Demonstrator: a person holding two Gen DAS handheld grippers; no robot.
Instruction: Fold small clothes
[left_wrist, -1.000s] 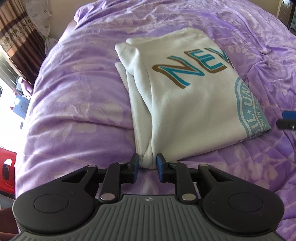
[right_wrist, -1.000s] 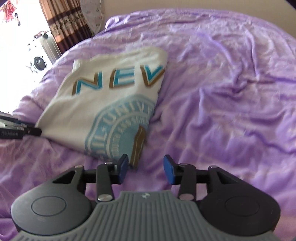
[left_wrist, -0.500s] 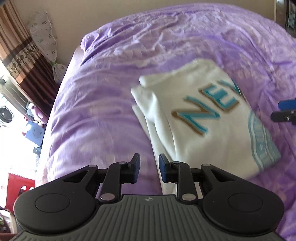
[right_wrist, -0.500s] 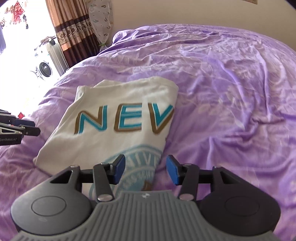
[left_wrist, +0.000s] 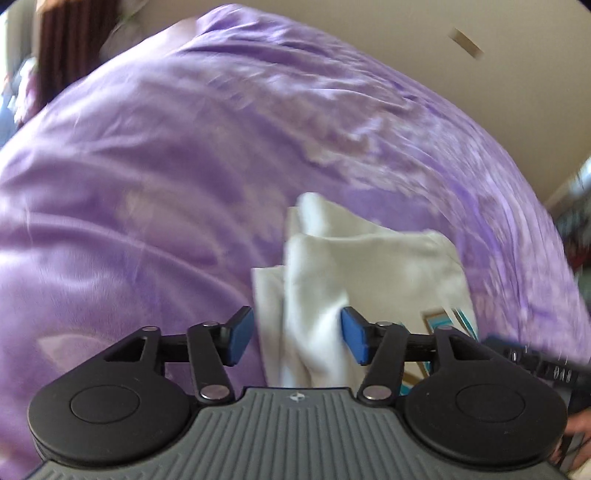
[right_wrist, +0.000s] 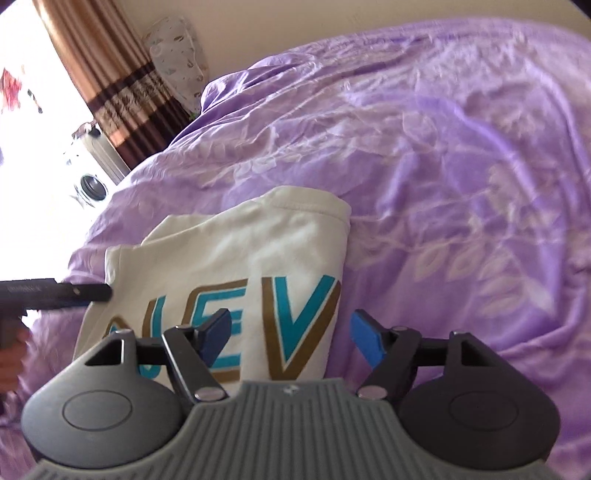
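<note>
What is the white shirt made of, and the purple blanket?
The white shirt looks like soft, matte cotton knit: stitched hem, printed letters, floppy folds. The purple bedcover looks thinner and smoother, perhaps cotton or polyester: slight sheen, fine wrinkles, pale leaf print.

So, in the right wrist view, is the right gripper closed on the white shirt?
No, the right gripper stands open above the white shirt, its blue pads wide apart and gripping no cloth.
</note>
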